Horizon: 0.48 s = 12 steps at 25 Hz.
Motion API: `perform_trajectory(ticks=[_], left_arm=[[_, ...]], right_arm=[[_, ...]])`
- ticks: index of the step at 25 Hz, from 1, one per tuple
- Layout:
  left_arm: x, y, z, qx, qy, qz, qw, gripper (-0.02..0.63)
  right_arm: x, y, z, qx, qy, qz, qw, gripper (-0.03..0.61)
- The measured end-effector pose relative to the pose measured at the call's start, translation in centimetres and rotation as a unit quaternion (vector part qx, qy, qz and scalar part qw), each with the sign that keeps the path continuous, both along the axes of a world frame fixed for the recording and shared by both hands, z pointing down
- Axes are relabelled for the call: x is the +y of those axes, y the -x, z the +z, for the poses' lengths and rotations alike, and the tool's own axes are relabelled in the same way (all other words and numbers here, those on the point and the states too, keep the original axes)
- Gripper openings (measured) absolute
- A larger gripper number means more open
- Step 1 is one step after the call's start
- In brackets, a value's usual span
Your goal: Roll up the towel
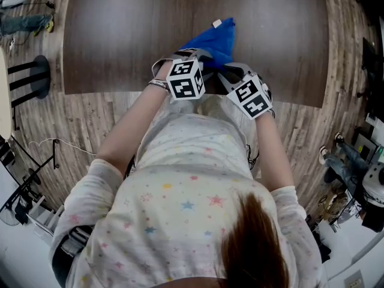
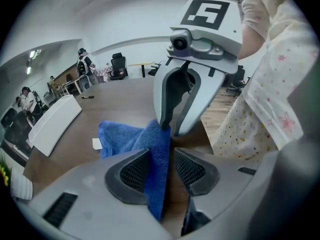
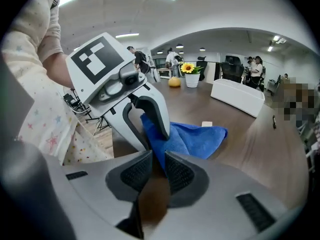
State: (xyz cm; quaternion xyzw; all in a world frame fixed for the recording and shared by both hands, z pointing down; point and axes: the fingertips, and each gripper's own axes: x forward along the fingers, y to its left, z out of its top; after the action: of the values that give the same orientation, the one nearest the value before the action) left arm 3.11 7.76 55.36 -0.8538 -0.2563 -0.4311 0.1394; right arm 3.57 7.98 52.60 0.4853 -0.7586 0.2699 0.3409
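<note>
One dark brown wooden counter (image 1: 120,41) fills the upper part of the head view. At its 6 o'clock edge, close to the person, lies a single blue terry-cloth towel (image 1: 217,41). The towel is bunched rather than flat, with one peak pointing toward 12 o'clock.

Two grey plastic grippers meet at the towel's near end. The left gripper (image 2: 162,169) is at about 7 o'clock of the cloth and the right gripper (image 3: 159,170) at about 5 o'clock, their tips nearly touching. The right gripper's jaws are pressed together, pinching a fold of the towel. The left gripper's jaws stand spread. A hanging fold runs between them and lies against one pad, with a bare gap to the other.

One small white tag (image 1: 217,23) sits at the towel's 12 o'clock corner.

No roll has formed yet, so this looks like the opening step: taking hold of the near edge. The next move probably calls for the left jaws to close on the fold they straddle. Both grippers would then turn the edge over toward 12 o'clock together, keeping the roll even and tight.
</note>
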Motion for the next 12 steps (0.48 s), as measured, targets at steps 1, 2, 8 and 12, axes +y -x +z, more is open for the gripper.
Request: perform_trajectory(ticks=[1,2,8,12], left_arm=[[-0.1,0.0,0.0,0.0,0.0,-0.001,1.0,0.138],[-0.1,-0.1,-0.1,0.001,0.0,-0.002,1.0,0.138],[-0.7,-0.7,-0.5,0.015,-0.004,-0.013,0.9998,0.144],[-0.6,-0.9,-1.5,0.031,0.011,-0.018,0.9993,0.146]], right_arm=[[0.0,0.1,0.4,0.001,0.004,-0.001,1.0,0.077],[0.0,0.0,0.7,0.003,0.006,0.0,1.0,0.073],[-1.5,-1.6,1.2,0.02,0.0,0.027,0.999,0.035],[-1.9,-2.3,1.1,0.017,-0.002,0.039,0.999,0.035]])
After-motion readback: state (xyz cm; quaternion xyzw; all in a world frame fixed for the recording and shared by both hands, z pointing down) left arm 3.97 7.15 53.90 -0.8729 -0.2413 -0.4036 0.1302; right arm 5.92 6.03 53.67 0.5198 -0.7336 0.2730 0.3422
